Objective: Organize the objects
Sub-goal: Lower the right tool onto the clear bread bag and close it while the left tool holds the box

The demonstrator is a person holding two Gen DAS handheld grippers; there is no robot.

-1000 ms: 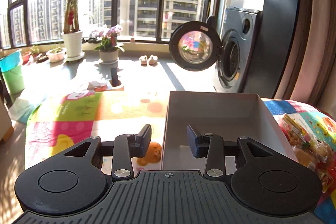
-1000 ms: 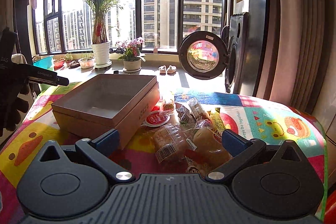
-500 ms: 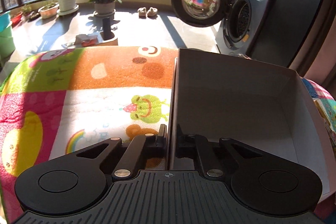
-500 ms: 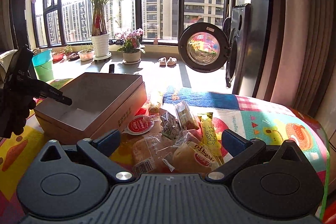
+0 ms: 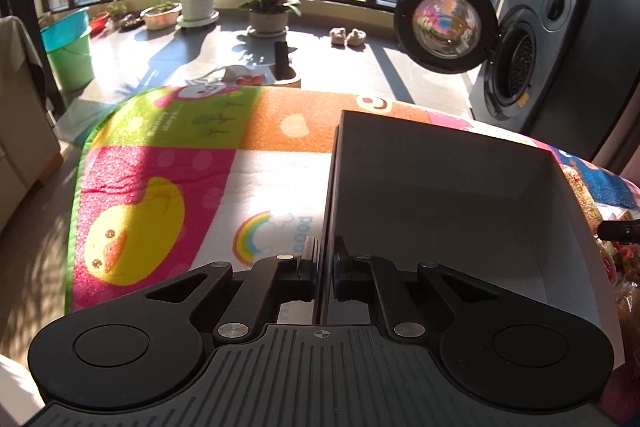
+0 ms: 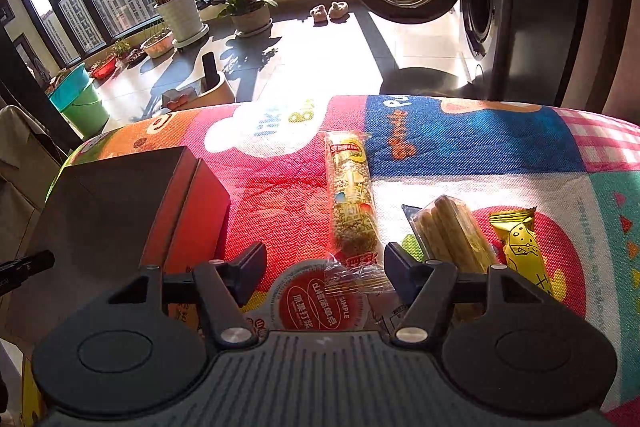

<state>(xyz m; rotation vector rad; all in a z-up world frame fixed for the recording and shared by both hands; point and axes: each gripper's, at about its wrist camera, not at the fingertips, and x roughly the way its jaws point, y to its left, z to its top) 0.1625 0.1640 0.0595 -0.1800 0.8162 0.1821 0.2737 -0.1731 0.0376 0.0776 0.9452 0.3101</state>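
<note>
Each black hand-held gripper (image 5: 323, 263) (image 6: 323, 269) has ribbed housing, round discs, silver screws.

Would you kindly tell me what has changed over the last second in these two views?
The left gripper closed its jaws on the near wall of the cardboard box. The right gripper moved forward and down over the round red snack pack, jaws narrowed yet open. The snacks stayed on the mat.

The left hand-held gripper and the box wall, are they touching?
Touching. The left wrist view shows the left hand-held gripper shut on the box, with one finger on each face of its left wall and no gap.
</note>
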